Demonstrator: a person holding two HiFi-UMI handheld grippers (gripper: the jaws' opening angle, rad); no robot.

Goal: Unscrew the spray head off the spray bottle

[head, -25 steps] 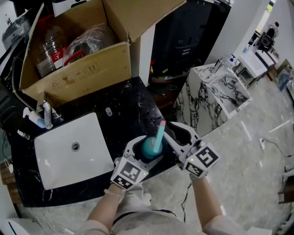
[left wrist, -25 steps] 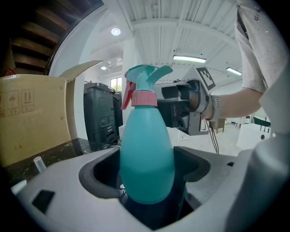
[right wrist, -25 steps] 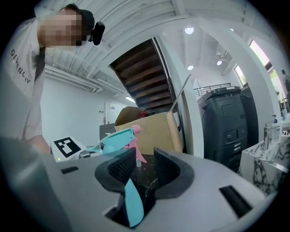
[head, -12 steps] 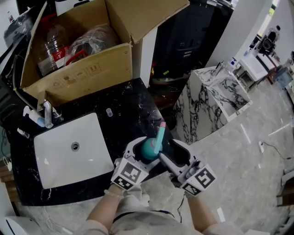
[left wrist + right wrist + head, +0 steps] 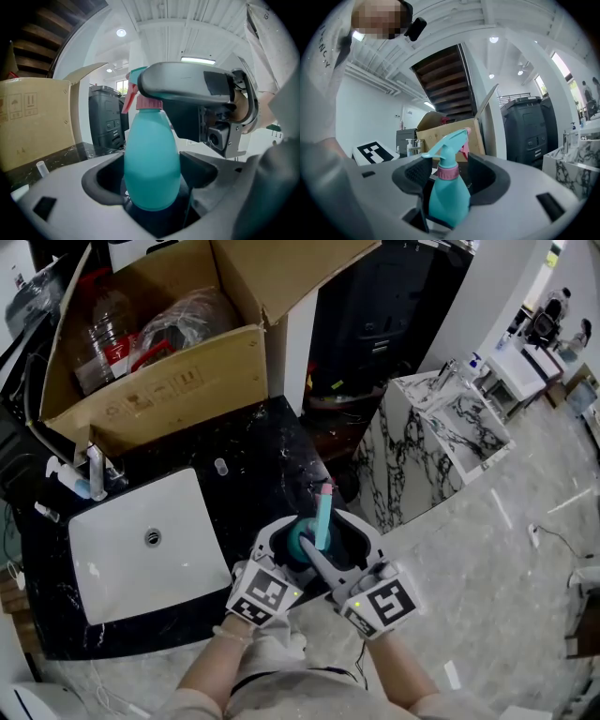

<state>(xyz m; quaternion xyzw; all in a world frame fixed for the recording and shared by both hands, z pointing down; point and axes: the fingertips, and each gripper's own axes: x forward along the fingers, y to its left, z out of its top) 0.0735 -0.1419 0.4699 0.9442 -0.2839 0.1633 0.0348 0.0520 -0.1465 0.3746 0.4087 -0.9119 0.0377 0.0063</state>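
The left gripper (image 5: 152,180) clenches its fingers (image 5: 104,177) on the likely light, slick spray bottle (image 5: 152,154); the right gripper (image 5: 449,176), fingers (image 5: 416,174) released, flanks its stiff collar (image 5: 448,172), probably the best hold.

I'm in a big hall laid out like a bathroom showroom. A white sink (image 5: 131,563) sits in a black marble counter (image 5: 272,465) left of my left tongs (image 5: 294,542). An open cardboard box (image 5: 178,381) stands beyond them, and marble-veined stands (image 5: 450,427) rise from the polished floor (image 5: 506,549) to the right.

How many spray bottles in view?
1. The spray bottle is held in the left gripper, with the right gripper open around its neck. The box could hide more.
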